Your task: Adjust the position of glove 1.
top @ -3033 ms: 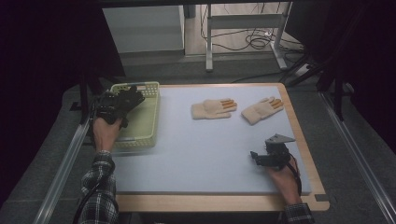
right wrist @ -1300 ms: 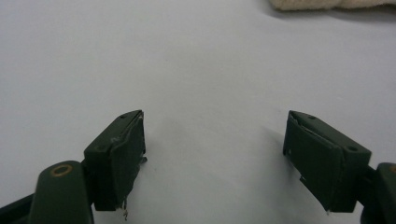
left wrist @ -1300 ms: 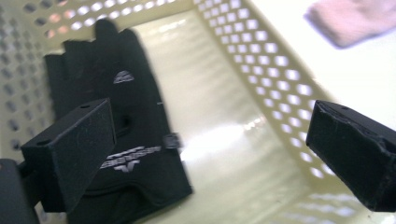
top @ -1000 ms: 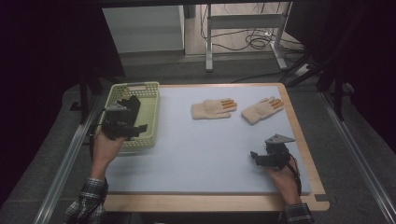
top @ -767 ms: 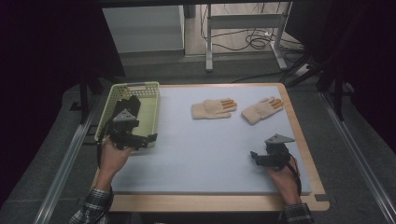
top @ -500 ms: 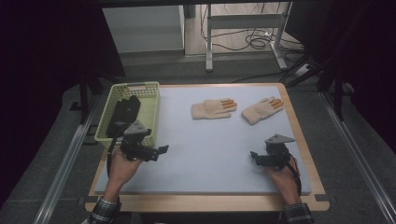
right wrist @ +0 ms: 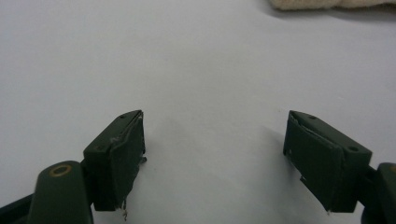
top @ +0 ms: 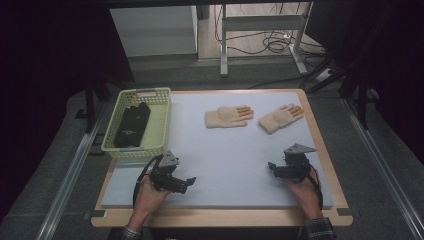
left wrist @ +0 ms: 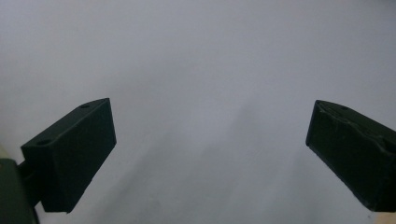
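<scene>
Black gloves [top: 131, 125] sit in the pale-green plastic basket [top: 161, 131] now, and the left gripper [top: 184, 184] has pulled back from it to the grey mat [top: 230, 155], jaws wide and empty. Right gripper [top: 272, 167] hasn't moved, also open; its view catches a cream knitted glove [right wrist: 327, 3].

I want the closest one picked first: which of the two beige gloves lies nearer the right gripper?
The right-hand beige glove, by the mat's right edge; it lies nearly straight beyond the right gripper, while the other beige glove sits further left, mid-mat.
</scene>
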The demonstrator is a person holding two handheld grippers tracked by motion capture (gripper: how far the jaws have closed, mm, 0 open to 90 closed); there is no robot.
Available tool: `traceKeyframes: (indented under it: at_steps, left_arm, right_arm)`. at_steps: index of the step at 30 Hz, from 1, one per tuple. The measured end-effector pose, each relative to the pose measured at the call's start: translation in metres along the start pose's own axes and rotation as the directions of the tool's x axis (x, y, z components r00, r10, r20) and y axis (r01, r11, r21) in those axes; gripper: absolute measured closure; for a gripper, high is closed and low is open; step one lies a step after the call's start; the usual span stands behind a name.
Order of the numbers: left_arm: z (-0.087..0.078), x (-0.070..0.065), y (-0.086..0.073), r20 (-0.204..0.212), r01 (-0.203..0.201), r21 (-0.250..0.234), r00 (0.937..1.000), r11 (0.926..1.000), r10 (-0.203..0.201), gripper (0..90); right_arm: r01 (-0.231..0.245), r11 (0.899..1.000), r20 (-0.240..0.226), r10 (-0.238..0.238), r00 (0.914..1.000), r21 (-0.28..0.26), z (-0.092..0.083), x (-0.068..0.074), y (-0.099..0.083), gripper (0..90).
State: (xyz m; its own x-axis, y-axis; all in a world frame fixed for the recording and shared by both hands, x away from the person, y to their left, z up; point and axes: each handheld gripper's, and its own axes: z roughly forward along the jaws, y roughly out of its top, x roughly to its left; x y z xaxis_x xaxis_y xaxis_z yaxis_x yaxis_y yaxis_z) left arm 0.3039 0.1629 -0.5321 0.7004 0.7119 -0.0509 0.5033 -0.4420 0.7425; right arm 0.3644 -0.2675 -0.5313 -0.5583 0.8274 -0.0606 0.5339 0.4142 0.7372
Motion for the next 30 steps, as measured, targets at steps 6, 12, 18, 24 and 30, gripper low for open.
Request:
traceKeyframes:
  at_steps: [6,12,18,24,30]
  left_arm:
    - [0.013,0.007,-0.012,-0.051,0.016,0.061,0.9986,0.998,-0.013,1.9]
    - [0.014,0.008,-0.012,-0.046,0.038,0.064,0.9983,0.9972,-0.035,1.9]
    - [0.014,0.008,-0.012,-0.046,0.037,0.063,0.9983,0.9973,-0.034,1.9]
    - [0.014,0.008,-0.013,-0.047,0.036,0.063,0.9983,0.9974,-0.034,1.9]
    - [0.014,0.008,-0.013,-0.047,0.034,0.062,0.9984,0.9975,-0.031,2.0]
  right_arm:
    - [-0.002,1.0,-0.001,0.002,1.0,0.002,0.0,0.0,0.0,19.8]
    - [-0.01,1.0,-0.001,0.01,1.0,0.009,0.0,-0.001,0.001,19.1]
    - [-0.032,0.999,0.003,0.032,0.9995,0.01,0.0,0.0,0.004,27.3]
    - [-0.033,0.999,-0.076,0.032,0.9966,-0.011,0.014,0.01,0.033,41.2]
    - [-0.029,0.999,-0.15,0.023,0.9884,-0.041,0.042,0.023,0.073,60.0]
